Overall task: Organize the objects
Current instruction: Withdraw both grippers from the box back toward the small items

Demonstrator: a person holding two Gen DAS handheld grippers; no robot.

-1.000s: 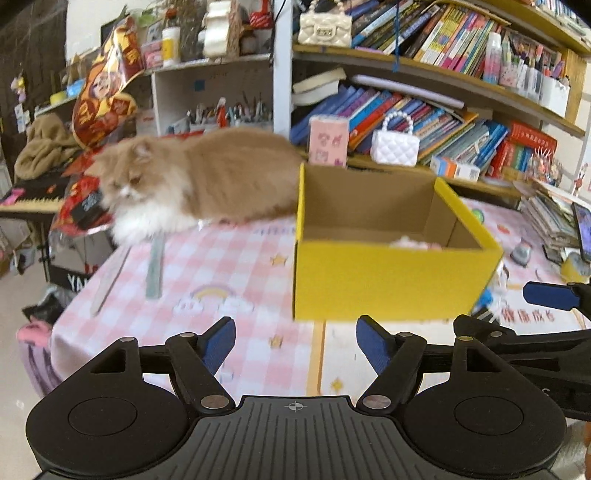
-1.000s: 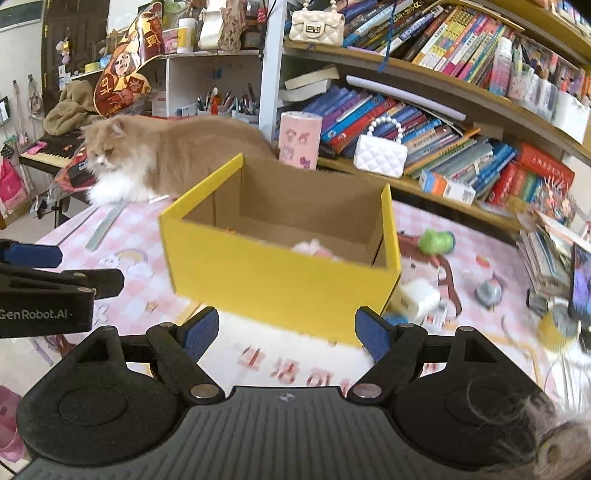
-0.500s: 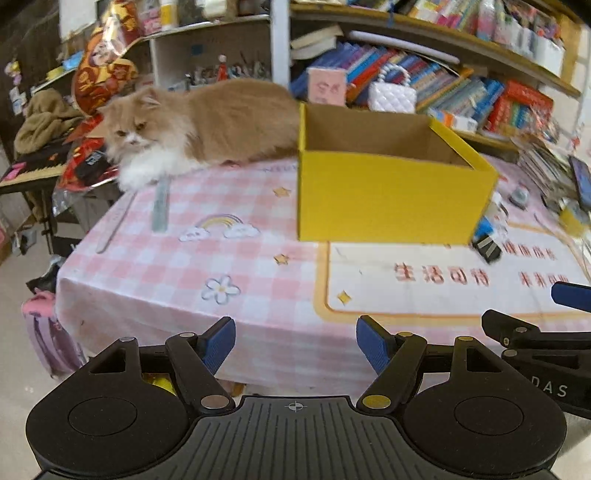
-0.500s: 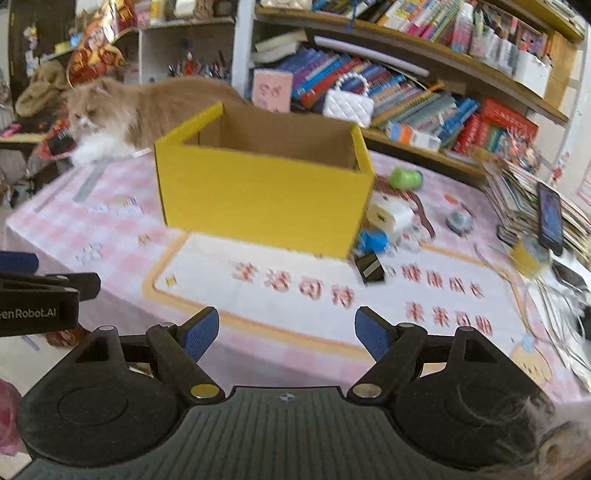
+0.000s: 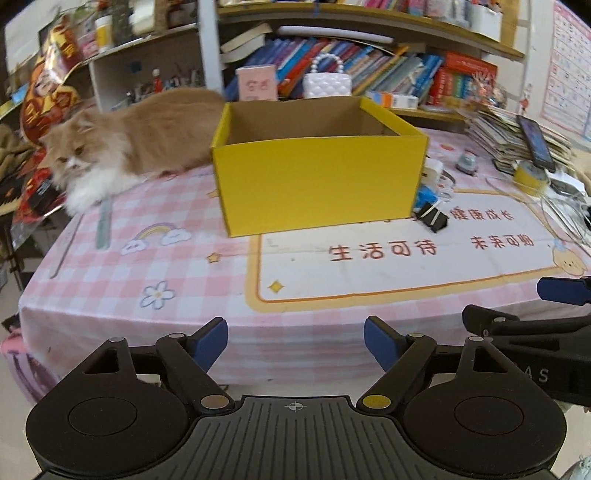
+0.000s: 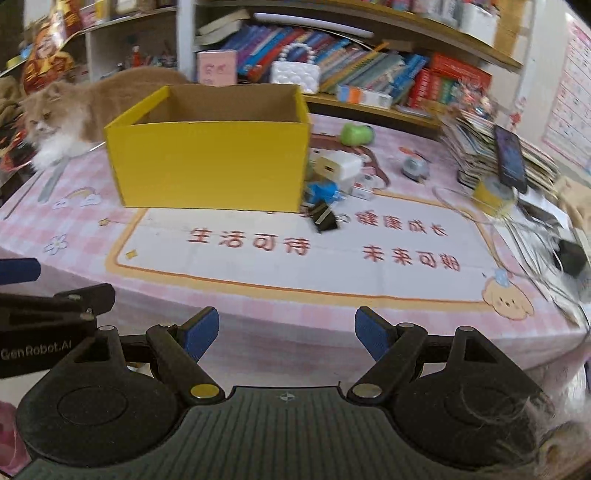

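Barely begun: yellow box (image 6: 210, 162) apparently empty, black clip (image 6: 325, 219) and charger (image 6: 338, 168) loose right; both tools wide, holding nothing.

A table (image 5: 192, 280) fills the middle of the room. A pink checked cloth (image 6: 369, 317) with rainbows, flowers and stars covers it and hangs down over the front edge. Behind the table stands a long wooden bookshelf (image 5: 406, 26) packed with bright books (image 5: 388, 70), some upright and some leaning. To the left is a white shelf unit (image 5: 147, 62) with small things on top. A fluffy orange and white cat (image 5: 140, 136) lies on the far left part of the table. A pink chart (image 5: 570, 66) hangs on the pale wall at the right. A bit of light floor (image 5: 13, 413) shows at the lower left. The room is bright and very full.
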